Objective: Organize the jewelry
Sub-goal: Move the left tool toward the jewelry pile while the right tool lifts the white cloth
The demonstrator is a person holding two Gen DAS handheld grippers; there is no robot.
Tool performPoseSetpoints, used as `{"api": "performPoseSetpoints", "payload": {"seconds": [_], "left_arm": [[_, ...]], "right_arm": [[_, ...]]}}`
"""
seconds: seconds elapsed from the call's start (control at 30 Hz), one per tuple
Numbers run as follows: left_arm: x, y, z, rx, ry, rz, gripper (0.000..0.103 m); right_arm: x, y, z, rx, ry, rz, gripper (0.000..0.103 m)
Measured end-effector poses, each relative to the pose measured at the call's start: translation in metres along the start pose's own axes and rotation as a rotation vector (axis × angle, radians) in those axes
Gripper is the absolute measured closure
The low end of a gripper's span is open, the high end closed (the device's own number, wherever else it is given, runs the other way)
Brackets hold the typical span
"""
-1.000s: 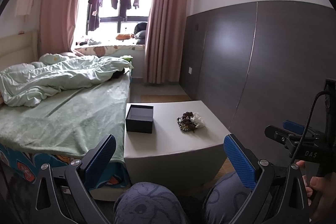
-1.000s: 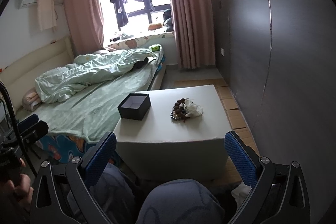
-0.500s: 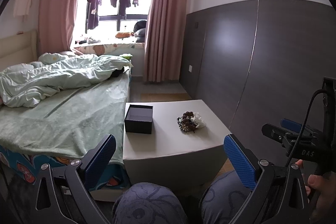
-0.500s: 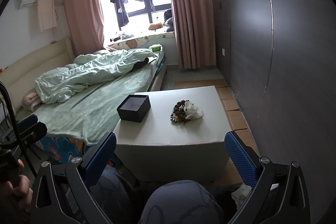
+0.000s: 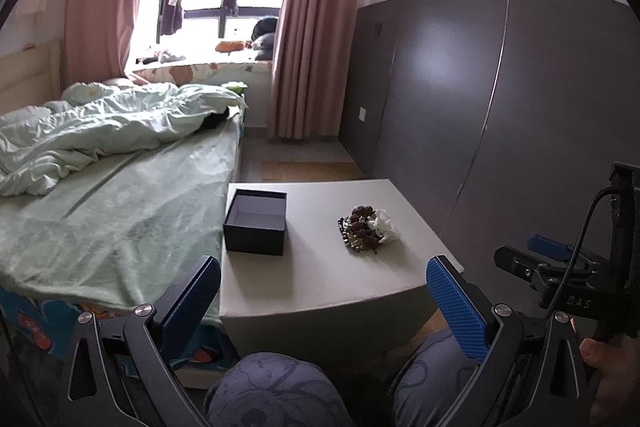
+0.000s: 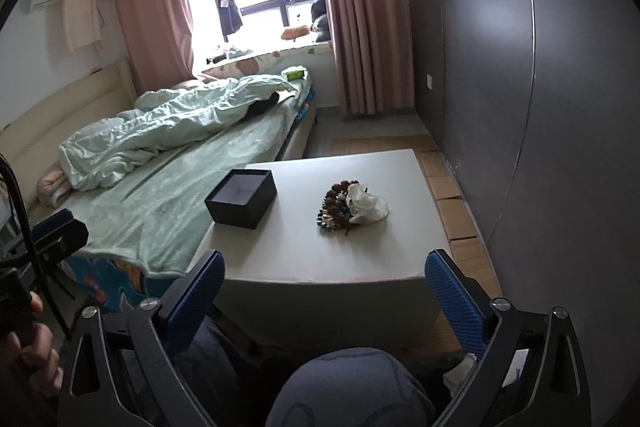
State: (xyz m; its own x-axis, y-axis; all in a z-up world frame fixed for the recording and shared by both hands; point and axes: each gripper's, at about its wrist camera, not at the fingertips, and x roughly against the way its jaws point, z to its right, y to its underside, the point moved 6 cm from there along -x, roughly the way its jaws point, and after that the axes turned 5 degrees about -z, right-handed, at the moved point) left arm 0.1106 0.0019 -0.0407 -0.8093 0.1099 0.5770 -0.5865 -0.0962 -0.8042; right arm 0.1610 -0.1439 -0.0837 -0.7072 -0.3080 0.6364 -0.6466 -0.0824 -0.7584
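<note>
A pile of beaded jewelry (image 5: 362, 233) with a white piece beside it lies on the grey low table (image 5: 312, 283); it also shows in the right wrist view (image 6: 344, 205). An open, empty dark box (image 5: 256, 221) stands on the table's left part, seen too in the right wrist view (image 6: 242, 197). My left gripper (image 5: 322, 285) is open and empty, held short of the table's near edge. My right gripper (image 6: 324, 279) is open and empty, also short of the near edge. The right gripper shows at the right of the left wrist view (image 5: 560, 267).
A bed with a green cover (image 5: 120, 203) runs along the table's left side. A dark panelled wall (image 5: 480, 107) stands to the right. The person's knees (image 5: 276, 391) sit below the grippers. Cardboard sheets (image 6: 452, 183) lie on the floor by the wall.
Both grippers have moved slightly closer to the table. The box and jewelry have not moved.
</note>
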Motion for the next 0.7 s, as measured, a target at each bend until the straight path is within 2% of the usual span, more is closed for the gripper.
{"api": "performPoseSetpoints", "payload": {"seconds": [0.17, 0.47, 0.7], "left_arm": [[-0.025, -0.007, 0.004, -0.01, 0.033, -0.023, 0.001], [-0.078, -0.024, 0.003, 0.005, 0.075, -0.095, 0.012], [-0.123, -0.039, 0.005, 0.008, 0.099, -0.15, 0.016]], "right_arm": [[-0.025, -0.003, 0.012, -0.029, -0.023, -0.04, 0.018], [-0.079, -0.012, 0.035, -0.111, -0.083, -0.115, 0.038], [-0.121, -0.027, 0.052, -0.178, -0.13, -0.156, 0.042]]}}
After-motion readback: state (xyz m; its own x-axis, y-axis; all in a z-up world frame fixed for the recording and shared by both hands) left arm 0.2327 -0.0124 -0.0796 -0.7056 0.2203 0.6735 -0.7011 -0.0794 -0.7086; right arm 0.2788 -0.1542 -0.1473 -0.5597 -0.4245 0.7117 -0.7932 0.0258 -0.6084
